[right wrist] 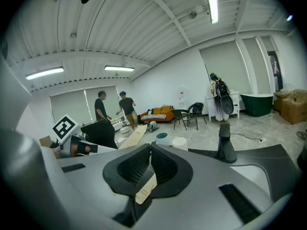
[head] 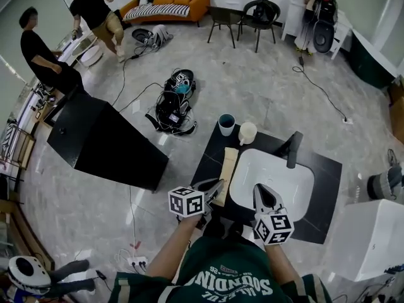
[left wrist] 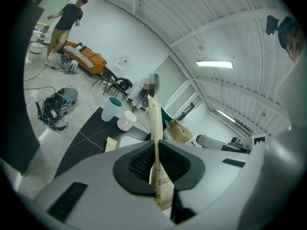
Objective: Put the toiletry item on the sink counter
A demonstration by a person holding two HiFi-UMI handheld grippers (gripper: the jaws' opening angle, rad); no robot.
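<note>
The left gripper (left wrist: pixel 156 145) pinched a toothbrush box (left wrist: pixel 154 121) beside the basin (head: pixel 271 177). The right gripper (right wrist: pixel 149 151) nipped a paper tag (right wrist: pixel 145 189). A teal cup (head: pixel 226 124) and a faucet (head: pixel 294 149) stood beyond.

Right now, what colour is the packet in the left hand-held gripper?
Pale tan; the packet shows best in the left gripper view.

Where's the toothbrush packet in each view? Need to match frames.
Head view: long tan paper toothbrush packet, left of the white basin, in the left gripper.
Left gripper view: packet centre, upright between shut jaws.
Right gripper view: packet left of centre, slanting.
Shared landmark: teal-lined white cup.
</note>
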